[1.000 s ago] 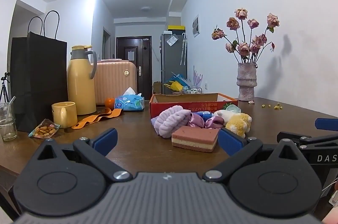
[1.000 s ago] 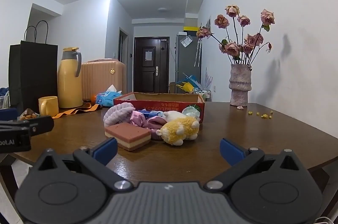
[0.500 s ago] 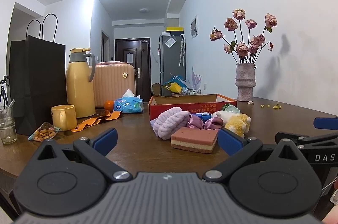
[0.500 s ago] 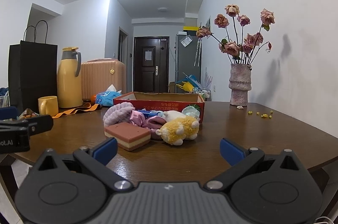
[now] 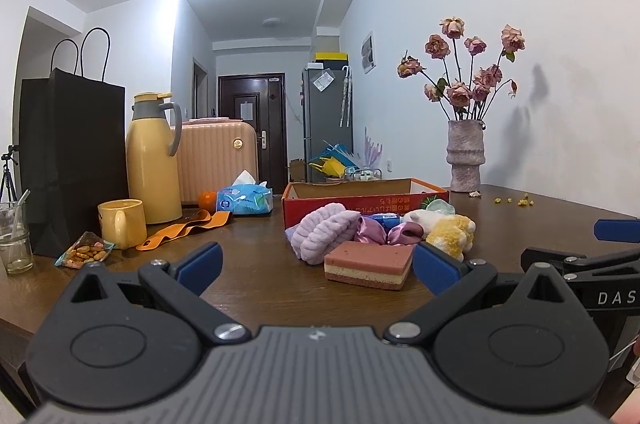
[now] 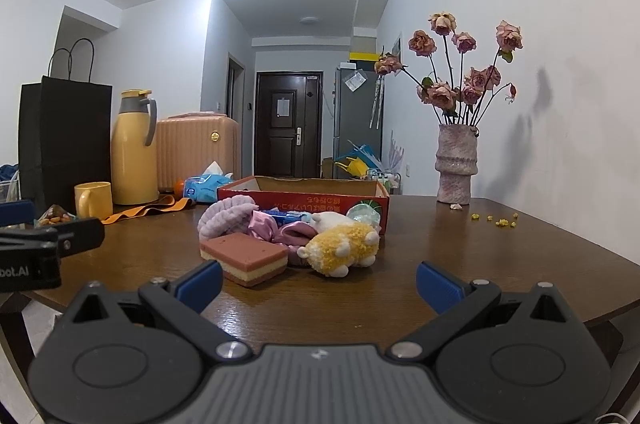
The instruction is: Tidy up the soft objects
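Brown wooden table (image 6: 460, 264) carries the work: a cluster of soft items lies loose on it, directly in front of the red cardboard box (image 6: 304, 198), and none is seen inside the box from either wrist view. You have the layered pink sponge (image 6: 246, 256) nearest, the yellow plush toy (image 6: 342, 250) just beside it on the right, the lilac fluffy headband (image 6: 226, 214) behind on the left, and the pink satin scrunchies (image 6: 280, 230) bunched between them. Your left gripper (image 5: 316, 260) is spread wide and holds nothing; your right gripper (image 6: 318, 278) is likewise spread and empty. Both sit low at the near edge of the table, level, well short of the pile. Judgement: you are at the approach step, with sorting not yet begun. Your next move calls for advancing one gripper to the sponge or the plush, both of which stand clear at the front, closing gently across the narrow side, then lifting over the box wall. Note the risk that a deep reach drags the scrunchies along. Keep clear of the flower vase (image 6: 456, 168) and yellow mug (image 5: 122, 224).
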